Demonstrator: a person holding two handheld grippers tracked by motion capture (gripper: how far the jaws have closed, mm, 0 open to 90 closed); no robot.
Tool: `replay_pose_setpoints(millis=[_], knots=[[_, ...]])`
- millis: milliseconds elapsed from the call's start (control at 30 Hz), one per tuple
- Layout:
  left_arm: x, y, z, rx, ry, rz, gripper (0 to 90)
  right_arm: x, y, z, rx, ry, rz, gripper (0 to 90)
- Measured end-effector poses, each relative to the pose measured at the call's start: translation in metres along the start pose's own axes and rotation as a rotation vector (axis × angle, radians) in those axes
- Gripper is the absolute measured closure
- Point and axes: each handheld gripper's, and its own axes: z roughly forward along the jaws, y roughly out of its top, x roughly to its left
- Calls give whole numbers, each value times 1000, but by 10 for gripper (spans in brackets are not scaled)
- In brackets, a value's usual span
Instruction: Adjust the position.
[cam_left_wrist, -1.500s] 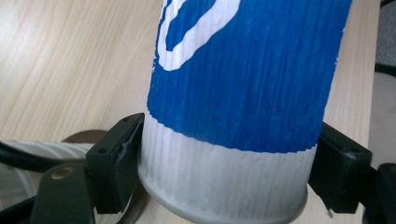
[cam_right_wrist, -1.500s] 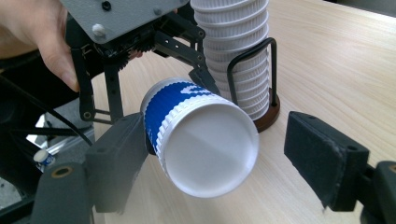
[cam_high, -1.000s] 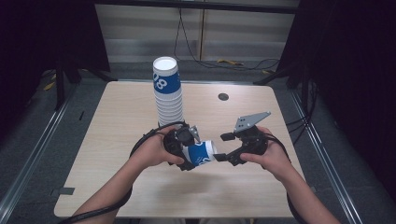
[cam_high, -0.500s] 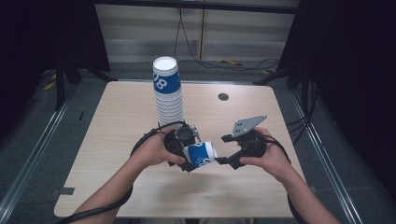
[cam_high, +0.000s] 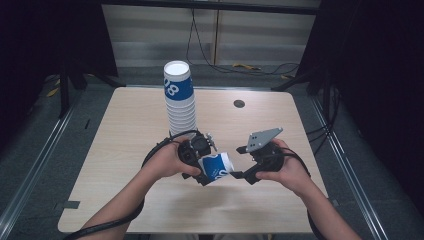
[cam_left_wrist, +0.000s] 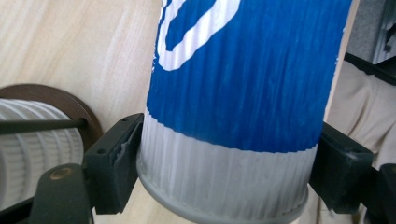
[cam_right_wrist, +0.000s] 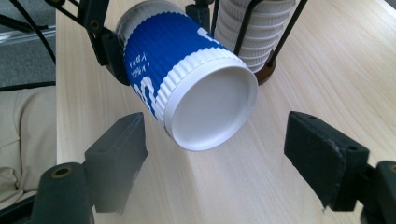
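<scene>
A blue and white ribbed paper cup (cam_high: 216, 166) lies sideways just above the table's front middle. My left gripper (cam_high: 204, 171) is shut on it near one end; in the left gripper view the cup (cam_left_wrist: 233, 93) sits squeezed between both black jaws of that gripper (cam_left_wrist: 224, 172). Its closed white end (cam_right_wrist: 210, 109) faces my right gripper (cam_right_wrist: 219, 149), which is open, one jaw on either side of that end and apart from it. From above, the right gripper (cam_high: 238, 162) is just right of the cup.
A tall stack of matching cups (cam_high: 180, 100) stands in a wire holder behind the left hand, close to the held cup (cam_right_wrist: 254, 23). A small dark round disc (cam_high: 239, 103) sits at the table's far right. The light wooden table (cam_high: 125, 130) has bare space left and right.
The right gripper has dipped and shifted slightly beside the cup. The left gripper has kept its hold on the cup, almost in place.
</scene>
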Motion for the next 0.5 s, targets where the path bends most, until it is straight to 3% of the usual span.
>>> replay_pose_setpoints(millis=[300,500], knots=[[1,0,-1,13,-15,-31,204,2,1,3,7,-13,-35,206],[0,0,1,17,-15,-29,205,4,2,6,12,-14,-49,206]])
